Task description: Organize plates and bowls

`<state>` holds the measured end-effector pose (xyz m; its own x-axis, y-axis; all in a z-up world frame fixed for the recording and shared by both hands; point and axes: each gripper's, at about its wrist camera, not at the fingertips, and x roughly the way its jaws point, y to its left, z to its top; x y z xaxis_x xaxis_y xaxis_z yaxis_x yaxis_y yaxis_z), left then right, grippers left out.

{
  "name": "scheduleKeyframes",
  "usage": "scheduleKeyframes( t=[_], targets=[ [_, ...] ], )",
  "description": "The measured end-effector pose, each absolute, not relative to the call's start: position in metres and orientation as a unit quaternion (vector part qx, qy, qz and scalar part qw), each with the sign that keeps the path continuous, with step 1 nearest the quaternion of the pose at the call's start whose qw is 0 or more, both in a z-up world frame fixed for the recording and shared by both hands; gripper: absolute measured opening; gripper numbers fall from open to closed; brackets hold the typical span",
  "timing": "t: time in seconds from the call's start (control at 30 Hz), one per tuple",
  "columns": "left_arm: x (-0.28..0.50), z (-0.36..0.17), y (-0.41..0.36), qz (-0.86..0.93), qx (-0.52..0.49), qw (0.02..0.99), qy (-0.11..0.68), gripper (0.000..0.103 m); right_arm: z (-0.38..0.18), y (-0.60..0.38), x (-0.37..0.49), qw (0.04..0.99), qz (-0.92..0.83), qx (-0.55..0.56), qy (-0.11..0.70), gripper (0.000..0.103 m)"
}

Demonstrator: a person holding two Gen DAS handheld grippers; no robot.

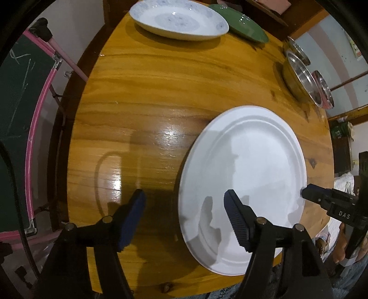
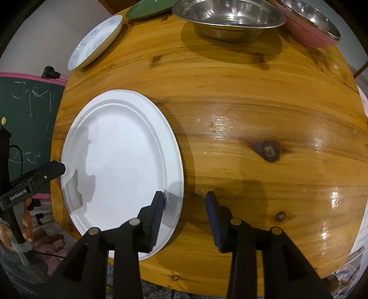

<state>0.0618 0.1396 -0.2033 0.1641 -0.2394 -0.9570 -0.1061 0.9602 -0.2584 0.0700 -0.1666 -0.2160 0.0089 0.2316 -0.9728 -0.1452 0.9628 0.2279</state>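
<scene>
A large white plate (image 1: pixel 257 174) lies flat on the wooden table near its front edge; it also shows in the right wrist view (image 2: pixel 119 161). My left gripper (image 1: pixel 184 202) is open above the plate's left rim, one finger over the plate, one over bare wood. My right gripper (image 2: pixel 185 200) is open over the plate's right rim. A blue-patterned white plate (image 1: pixel 177 19) and a green plate (image 1: pixel 246 25) lie at the far edge. A steel bowl (image 2: pixel 227 18) and a pink bowl with a steel inside (image 2: pixel 308 25) sit at the far right.
The wooden table (image 2: pixel 253 115) has a glossy top with knots. A green chalkboard with a pink frame (image 1: pixel 20 115) stands left of the table. Cloth and clutter lie past the table's right edge (image 1: pixel 345 184).
</scene>
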Motion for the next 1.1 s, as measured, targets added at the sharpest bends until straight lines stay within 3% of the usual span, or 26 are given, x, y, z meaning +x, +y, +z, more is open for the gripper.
scheduleKeyframes(
  t=[0.53,0.83,0.9,0.97,1.1],
  targets=[
    [0.050,-0.102,0.123,-0.038,-0.111,0.842,0.527,0.069,-0.141,-0.166,0.049,0.777,0.153,-0.001,0.611,0.038],
    [0.051,-0.039,0.116,-0.014,-0.078,0.854,0.514,0.070,-0.090,-0.147,0.043,0.819,0.176,-0.027,0.546,0.038],
    [0.050,-0.027,0.115,-0.010,-0.072,0.863,0.501,0.074,-0.076,-0.145,0.041,0.831,0.175,-0.031,0.526,0.038],
    [0.049,-0.014,0.115,-0.002,-0.072,0.870,0.488,0.087,-0.062,-0.143,0.039,0.845,0.170,-0.041,0.504,0.038],
    [0.049,0.007,0.121,0.009,-0.076,0.876,0.476,0.088,-0.035,-0.137,0.036,0.865,0.172,-0.074,0.466,0.038]
  ],
)
